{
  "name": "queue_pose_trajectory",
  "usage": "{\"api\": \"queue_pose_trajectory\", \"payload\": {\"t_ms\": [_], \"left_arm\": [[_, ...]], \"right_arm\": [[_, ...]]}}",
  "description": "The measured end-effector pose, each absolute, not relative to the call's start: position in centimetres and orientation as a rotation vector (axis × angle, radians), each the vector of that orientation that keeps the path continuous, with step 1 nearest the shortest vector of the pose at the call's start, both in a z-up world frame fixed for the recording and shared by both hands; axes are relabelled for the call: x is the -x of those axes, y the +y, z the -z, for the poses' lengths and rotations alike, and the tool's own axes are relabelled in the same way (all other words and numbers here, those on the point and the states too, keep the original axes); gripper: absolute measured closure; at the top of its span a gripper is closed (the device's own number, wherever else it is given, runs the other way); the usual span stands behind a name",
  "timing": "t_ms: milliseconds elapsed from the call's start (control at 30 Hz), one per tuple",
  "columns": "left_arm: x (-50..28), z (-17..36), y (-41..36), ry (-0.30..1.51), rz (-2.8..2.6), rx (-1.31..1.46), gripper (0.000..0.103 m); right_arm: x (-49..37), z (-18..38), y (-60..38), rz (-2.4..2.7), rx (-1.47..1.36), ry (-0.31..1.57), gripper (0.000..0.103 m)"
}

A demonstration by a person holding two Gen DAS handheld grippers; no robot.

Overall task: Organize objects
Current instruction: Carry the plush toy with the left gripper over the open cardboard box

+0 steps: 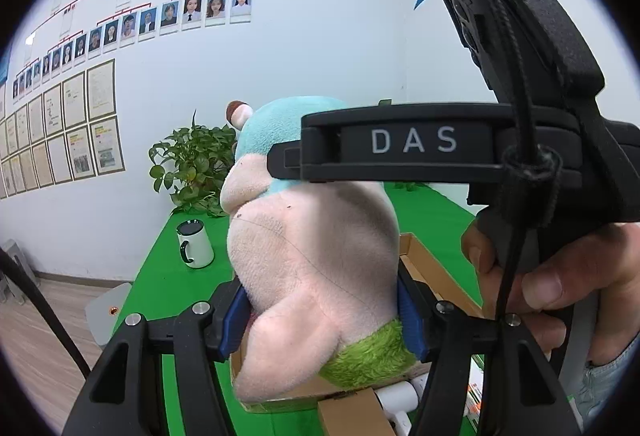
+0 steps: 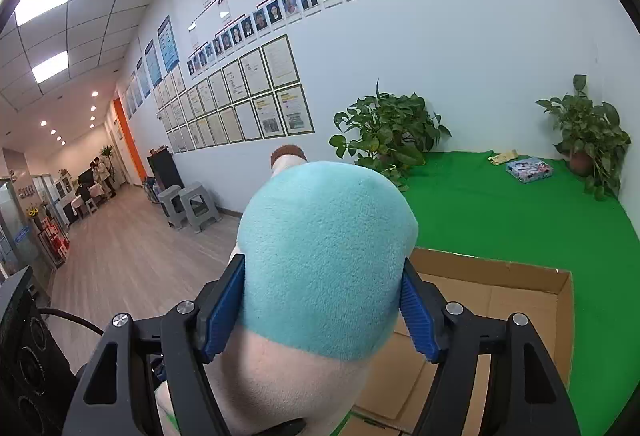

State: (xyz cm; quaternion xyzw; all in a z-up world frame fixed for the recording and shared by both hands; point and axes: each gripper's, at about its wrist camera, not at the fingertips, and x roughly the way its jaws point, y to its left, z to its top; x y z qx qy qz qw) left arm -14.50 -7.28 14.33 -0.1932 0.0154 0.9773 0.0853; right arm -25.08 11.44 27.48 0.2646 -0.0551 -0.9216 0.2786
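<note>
A plush toy (image 1: 316,248) with a pale pink belly, a light blue head and a green bottom hangs in the air, held by both grippers. My left gripper (image 1: 322,320) is shut on its lower body, blue pads pressed into both sides. My right gripper (image 2: 322,312) is shut on its blue head (image 2: 324,260); its black body, marked DAS, and the hand that holds it cross the left wrist view at right. An open cardboard box (image 2: 496,300) lies on the green table (image 2: 520,220) below and behind the toy.
A white mug (image 1: 195,244) stands on the green cloth at left. Potted plants (image 2: 390,133) (image 2: 588,133) stand at the back wall, with a flat patterned box (image 2: 529,169) between them. White rolls (image 1: 396,394) lie by the box. Grey stools (image 2: 188,205) stand on the floor at left.
</note>
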Motion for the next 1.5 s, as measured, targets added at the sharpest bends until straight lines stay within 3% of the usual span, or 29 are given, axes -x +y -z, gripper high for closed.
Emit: {"api": "queue_pose_trajectory", "payload": {"t_ms": [233,567,1200,1500], "left_arm": [[15.1,-11.8,-7.0,0.016,-2.916,0.668,0.041],[17.8,-7.9,-8.2,0.022,-2.916,0.801,0.041],[24.0,2.9,-11.0,-0.016,-2.806,1.229,0.041],[23.4,3.9,-11.4,-0.118,-2.774,1.296,0.035]], "right_arm": [[31.4,-24.5,9.4,2.433,-0.781,-0.160,0.035],[35.7,-15.5,6.2,2.367,-0.858,-0.199,0.034],[45.7,8.4,5.3,2.148,-1.160,-0.373,0.034],[48.0,12.5,4.2,2.088,-1.310,-0.354,0.034]]}}
